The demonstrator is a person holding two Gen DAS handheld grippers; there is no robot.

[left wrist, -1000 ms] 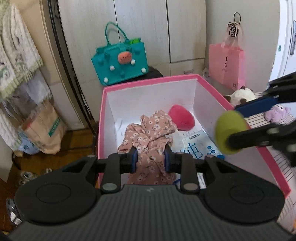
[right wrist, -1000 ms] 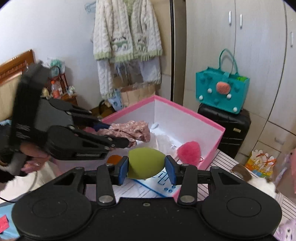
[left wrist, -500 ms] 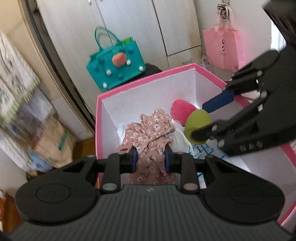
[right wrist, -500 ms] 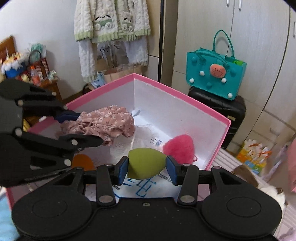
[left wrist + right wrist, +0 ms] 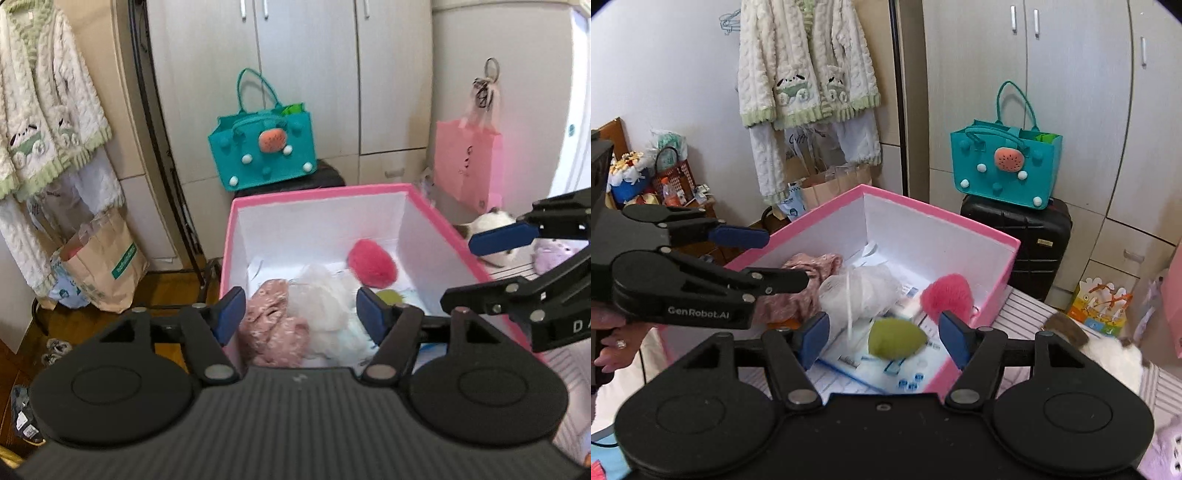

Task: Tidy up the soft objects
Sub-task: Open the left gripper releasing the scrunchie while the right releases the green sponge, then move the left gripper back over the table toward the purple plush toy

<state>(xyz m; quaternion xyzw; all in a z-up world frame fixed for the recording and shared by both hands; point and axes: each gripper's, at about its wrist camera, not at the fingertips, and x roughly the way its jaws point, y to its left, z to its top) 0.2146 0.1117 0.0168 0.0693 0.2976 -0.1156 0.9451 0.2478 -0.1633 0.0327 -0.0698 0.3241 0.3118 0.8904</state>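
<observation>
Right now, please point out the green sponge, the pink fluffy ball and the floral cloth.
green sponge (image 5: 894, 336), right wrist view, middle of its body.
pink fluffy ball (image 5: 947, 297), right wrist view, its centre.
floral cloth (image 5: 271, 325), left wrist view, middle fold.

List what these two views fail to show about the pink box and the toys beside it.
- Orange object in the pink box: right wrist view, mostly hidden behind the left gripper and the floral cloth.
- Print on the white packet: too small and blurred.
- White plush: left wrist view, partly covered by the right gripper.
- Purple plush: cut off by the edge.
</observation>
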